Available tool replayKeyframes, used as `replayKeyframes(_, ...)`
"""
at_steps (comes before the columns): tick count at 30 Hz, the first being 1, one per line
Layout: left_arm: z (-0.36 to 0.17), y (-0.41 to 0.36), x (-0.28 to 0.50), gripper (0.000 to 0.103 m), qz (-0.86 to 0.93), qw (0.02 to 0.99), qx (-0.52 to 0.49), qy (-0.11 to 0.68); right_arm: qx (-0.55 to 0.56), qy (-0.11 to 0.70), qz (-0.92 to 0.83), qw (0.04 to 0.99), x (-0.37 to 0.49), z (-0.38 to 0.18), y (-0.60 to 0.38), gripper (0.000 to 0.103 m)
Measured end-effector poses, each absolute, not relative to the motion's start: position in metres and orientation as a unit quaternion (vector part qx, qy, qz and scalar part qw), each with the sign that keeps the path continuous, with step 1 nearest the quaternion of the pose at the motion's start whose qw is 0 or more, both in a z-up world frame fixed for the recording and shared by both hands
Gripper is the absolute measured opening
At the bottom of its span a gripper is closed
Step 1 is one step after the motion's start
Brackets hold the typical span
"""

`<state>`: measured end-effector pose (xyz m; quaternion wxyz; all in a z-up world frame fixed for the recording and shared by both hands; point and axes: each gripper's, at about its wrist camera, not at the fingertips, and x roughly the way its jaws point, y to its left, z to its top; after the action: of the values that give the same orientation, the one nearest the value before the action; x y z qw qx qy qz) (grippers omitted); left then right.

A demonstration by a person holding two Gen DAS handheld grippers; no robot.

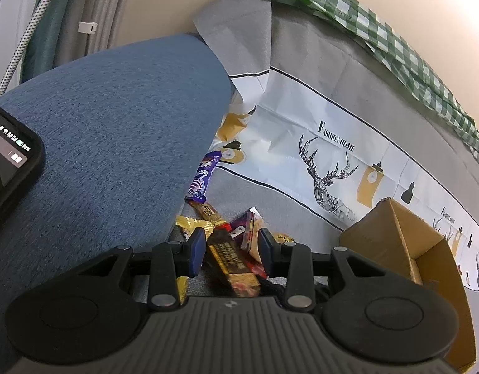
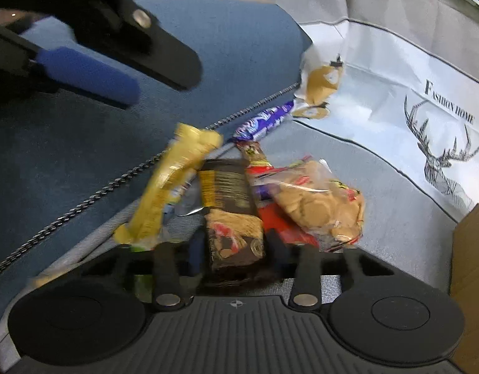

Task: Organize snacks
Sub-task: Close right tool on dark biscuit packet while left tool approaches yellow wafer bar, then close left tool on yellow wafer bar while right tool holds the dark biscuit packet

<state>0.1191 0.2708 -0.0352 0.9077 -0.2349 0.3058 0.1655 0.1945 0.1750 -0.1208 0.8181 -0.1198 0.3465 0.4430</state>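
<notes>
While the left tongs (image 1: 231, 246) hang spread wide above the snack heap, gripping nothing, the right tongs (image 2: 234, 249) straddle a black-and-gold snack bar (image 2: 231, 208); contact unclear through blur. Heap lies on grey sofa beside blue cushion (image 1: 114, 124), cardboard box (image 1: 404, 243) nearby.

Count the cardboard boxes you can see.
1. The open cardboard box sits right of the snack pile on the grey cover; others may be out of view.

Right view is blurring: yellow wrapper (image 2: 174, 184) smeared, right gripper (image 2: 236, 249) fingertips lost behind dark bar (image 2: 231, 215); box (image 2: 471, 280) edge-cropped.
</notes>
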Motion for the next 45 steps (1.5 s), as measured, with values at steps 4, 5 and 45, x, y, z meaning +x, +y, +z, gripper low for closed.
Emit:
replayKeyframes(4,-0.035,0.272,0.117,0.040,0.161,0.908,-0.240,0.303,-0.124,0.343,0.436,0.823,0.190,-0.106,0.156,0.039)
replayKeyframes(5,-0.035,0.272,0.117,0.040,0.161,0.908,-0.240,0.303,-0.125,0.345,0.430,0.825,0.189,-0.103,0.151,0.039)
replayKeyframes(45,-0.056,0.202,0.153,0.007,0.177,0.927,0.072,0.323,-0.050,0.437,0.324,0.838,0.108,-0.117,0.054,0.041)
